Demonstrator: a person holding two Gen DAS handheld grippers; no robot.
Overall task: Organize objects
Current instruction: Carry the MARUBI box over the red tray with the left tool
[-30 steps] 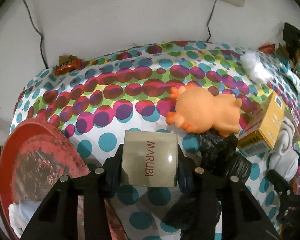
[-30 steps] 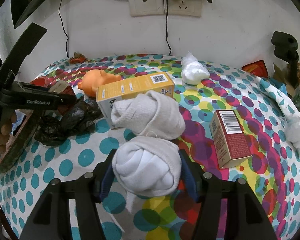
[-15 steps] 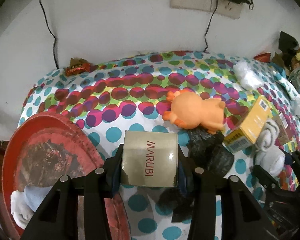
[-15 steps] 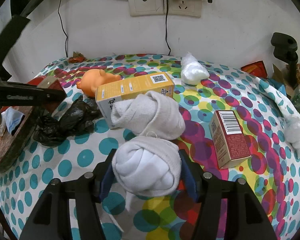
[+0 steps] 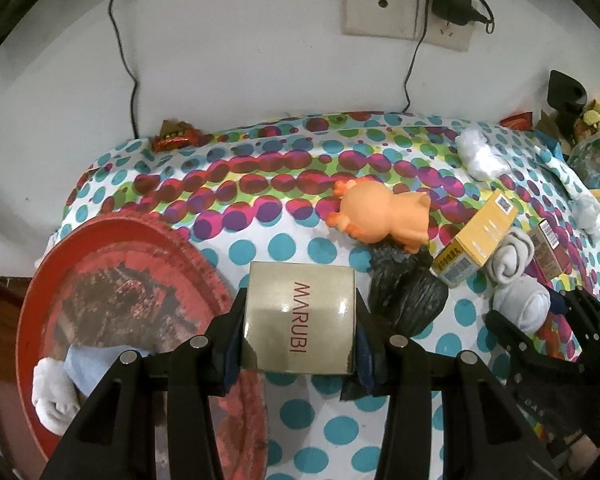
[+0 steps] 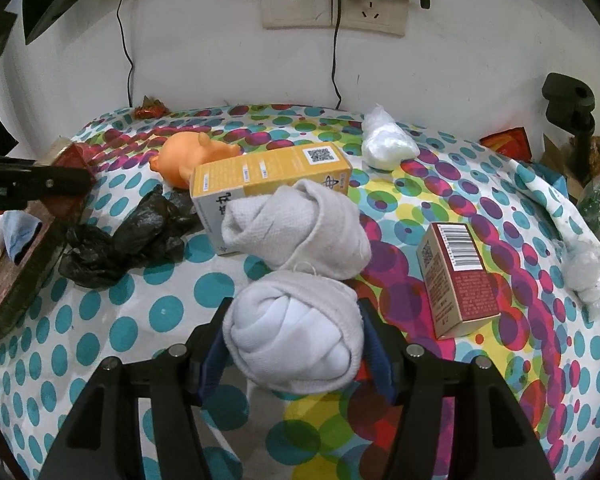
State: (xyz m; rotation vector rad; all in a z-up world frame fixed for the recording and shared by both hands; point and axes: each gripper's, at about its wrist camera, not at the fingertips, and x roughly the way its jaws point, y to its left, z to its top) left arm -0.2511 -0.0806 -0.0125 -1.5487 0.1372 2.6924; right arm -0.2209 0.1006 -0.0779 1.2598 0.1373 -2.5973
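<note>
L claw [image 5: 300, 332] squeezed the MARUBI box [image 5: 300, 322], had lifted it twd red tray [image 5: 148, 240]; R claw [image 6: 294, 344] hugged sock ball [image 6: 294, 336], stayed put.

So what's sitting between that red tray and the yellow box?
In the right wrist view, a crumpled black plastic bag lies on the dotted cloth between the red tray and the yellow box.

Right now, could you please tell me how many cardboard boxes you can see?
3: a grey box held in the left tool, a yellow box behind the rolled socks, a red box lying at right. Others may be hidden.
</note>
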